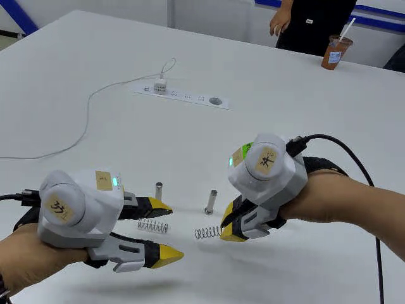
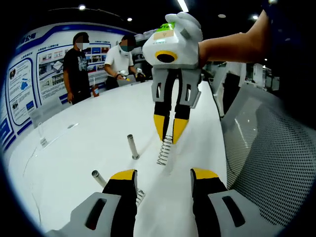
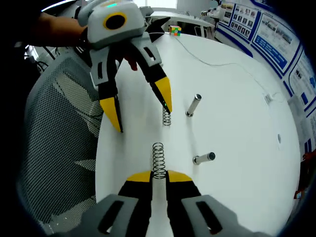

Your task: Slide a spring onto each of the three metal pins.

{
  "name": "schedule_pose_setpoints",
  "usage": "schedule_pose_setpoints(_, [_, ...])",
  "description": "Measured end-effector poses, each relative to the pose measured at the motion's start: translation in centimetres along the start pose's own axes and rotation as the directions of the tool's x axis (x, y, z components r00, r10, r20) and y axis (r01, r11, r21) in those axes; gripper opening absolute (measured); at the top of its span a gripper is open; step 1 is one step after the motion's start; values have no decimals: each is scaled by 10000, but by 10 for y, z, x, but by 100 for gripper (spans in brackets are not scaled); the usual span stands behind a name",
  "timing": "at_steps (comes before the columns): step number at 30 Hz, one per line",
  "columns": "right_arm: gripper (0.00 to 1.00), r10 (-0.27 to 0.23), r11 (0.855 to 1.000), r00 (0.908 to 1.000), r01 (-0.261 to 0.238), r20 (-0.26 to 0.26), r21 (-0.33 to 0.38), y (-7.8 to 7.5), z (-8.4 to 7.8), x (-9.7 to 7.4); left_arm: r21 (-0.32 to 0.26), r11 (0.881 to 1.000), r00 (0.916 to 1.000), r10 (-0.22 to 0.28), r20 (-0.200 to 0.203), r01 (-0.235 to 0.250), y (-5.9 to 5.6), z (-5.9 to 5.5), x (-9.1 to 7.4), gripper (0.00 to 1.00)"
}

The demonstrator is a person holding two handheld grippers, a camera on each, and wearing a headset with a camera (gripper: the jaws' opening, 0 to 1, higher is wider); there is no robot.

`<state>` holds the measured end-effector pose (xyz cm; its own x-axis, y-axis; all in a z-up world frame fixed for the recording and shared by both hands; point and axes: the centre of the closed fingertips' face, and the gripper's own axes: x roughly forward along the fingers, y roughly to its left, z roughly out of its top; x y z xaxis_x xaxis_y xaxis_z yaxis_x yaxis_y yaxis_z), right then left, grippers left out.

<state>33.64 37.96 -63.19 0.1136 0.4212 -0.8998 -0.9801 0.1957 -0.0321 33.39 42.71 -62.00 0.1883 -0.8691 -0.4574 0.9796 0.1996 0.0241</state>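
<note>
**R gripper** (image 1: pixel 229 229): jaws nearly closed; pinches one end of spring A (image 1: pixel 207 232); the spring's far end looks to rest on the desk (image 1: pixel 266 95); in the right gripper view the coil sticks out fwd between the tips.

**L gripper** (image 1: pixel 166 231): jaws wide apart; holds nothing; spring B (image 1: pixel 153 225) lies flat on the desk in the jaw gap, just beside the far tip.

**Pins, qty 2 counted:** left pin (image 1: pixel 159 190), right pin (image 1: pixel 211 201); both upright on the desk, both bare; right pin near spring A, left pin just beyond spring B.

**Step (est.):** pick-up of 1st spring; no spring on a pin yet; task barely begun.

**Next (est.):** lift spring A; tip it upright, free end down; centre the bore over the right pin's top; lower, then let go; coil prob. flexes, so alignment needs care.
</note>
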Motion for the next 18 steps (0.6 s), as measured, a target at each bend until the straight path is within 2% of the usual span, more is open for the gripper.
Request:
schedule_pose_setpoints(8, [11,55,9995,9998,-48,208,-325,11,17,-8,367,9989,9995,-285,-99,288,-3,1,5,39])
schedule_pose_setpoints(18, [11,84,9979,9998,-72,187,-651,17,29,-12,801,9954,9986,-527,-2,526,-7,7,9,23])
